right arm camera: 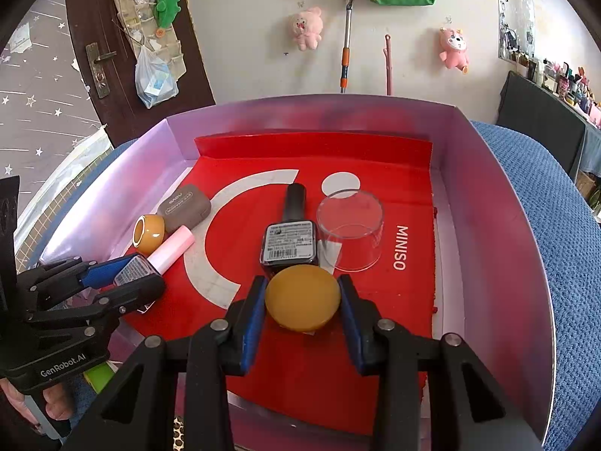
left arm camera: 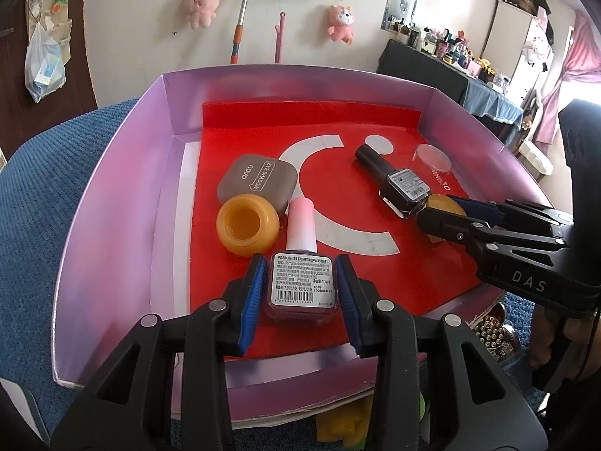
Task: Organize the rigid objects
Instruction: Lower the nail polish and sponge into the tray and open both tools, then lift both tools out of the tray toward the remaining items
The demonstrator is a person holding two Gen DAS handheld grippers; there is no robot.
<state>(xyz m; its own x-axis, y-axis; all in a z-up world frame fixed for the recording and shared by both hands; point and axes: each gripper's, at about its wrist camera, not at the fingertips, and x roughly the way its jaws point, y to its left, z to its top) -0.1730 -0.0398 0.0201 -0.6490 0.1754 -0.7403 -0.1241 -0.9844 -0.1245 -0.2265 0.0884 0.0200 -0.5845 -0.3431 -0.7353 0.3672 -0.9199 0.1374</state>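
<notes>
Purple box walls [right arm camera: 484, 188] ring our red liner [right arm camera: 375, 195]; its far half lies open.
Our left gripper [left arm camera: 300, 287] pinches one pink-capped bottle [left arm camera: 300, 225], our right gripper [right arm camera: 302, 300] one amber lid [right arm camera: 302, 297].

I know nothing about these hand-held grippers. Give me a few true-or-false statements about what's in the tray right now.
1. The left hand-held gripper grips a pink-capped nail polish bottle. True.
2. The right hand-held gripper holds the grey eye-shadow case. False: it holds a round amber lid.
3. The clear plastic cup stands beside the black-capped bottle. True.
4. The open amber jar lies outside the purple tray. False: inside.
</notes>
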